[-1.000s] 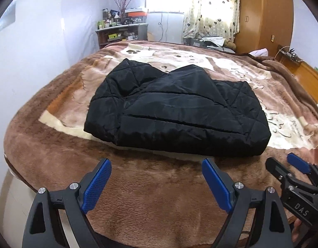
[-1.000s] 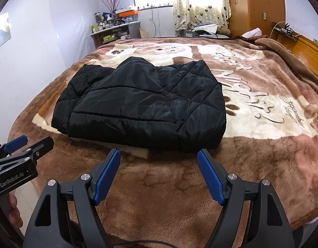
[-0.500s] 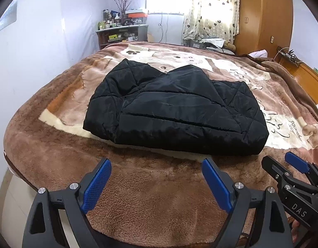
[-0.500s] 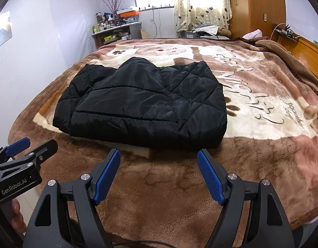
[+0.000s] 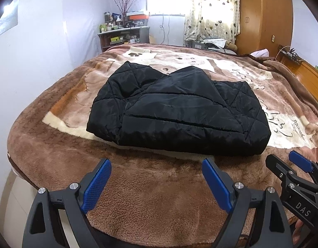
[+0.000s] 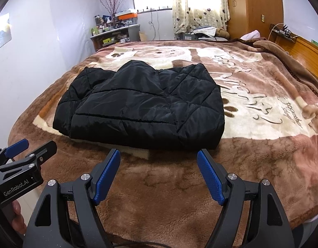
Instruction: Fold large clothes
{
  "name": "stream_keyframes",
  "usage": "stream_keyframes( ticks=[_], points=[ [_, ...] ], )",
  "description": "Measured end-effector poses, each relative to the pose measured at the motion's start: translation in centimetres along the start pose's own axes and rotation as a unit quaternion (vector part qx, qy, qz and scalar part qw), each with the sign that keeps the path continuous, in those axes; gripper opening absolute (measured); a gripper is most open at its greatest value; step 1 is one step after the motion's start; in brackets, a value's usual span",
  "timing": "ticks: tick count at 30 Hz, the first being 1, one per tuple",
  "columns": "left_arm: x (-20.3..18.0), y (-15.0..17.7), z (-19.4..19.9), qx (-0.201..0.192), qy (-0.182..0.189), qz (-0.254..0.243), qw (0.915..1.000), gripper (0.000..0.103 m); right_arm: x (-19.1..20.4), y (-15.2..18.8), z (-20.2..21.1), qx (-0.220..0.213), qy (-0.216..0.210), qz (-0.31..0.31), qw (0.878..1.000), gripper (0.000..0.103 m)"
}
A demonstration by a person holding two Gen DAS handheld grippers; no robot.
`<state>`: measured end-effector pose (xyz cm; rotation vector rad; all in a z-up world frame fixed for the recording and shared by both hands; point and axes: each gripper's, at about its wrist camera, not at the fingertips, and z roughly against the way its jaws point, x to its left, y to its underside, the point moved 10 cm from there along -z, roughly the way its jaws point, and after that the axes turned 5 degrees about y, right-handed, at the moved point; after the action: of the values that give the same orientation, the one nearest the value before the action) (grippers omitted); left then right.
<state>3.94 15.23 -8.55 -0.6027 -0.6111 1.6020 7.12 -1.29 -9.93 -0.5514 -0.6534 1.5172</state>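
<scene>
Nothing moved: both grippers wide, empty; right view alone shows jacket's right edge.

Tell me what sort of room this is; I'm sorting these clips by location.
Most likely a home bedroom. A folded black quilted jacket lies on a bed under a plush brown blanket, a wooden wardrobe stands by the curtained window, and a cluttered shelf sits in the corner.
</scene>
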Motion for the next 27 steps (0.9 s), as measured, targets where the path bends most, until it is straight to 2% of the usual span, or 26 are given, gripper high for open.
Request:
stream_keyframes(
  ticks=[27],
  points=[
    [0.18, -0.12, -0.38, 0.005, -0.004, 0.001, 1.0, 0.089, 0.08, 0.54, -0.13, 0.006, -0.003, -0.004, 1.0, 0.076]
  ],
)
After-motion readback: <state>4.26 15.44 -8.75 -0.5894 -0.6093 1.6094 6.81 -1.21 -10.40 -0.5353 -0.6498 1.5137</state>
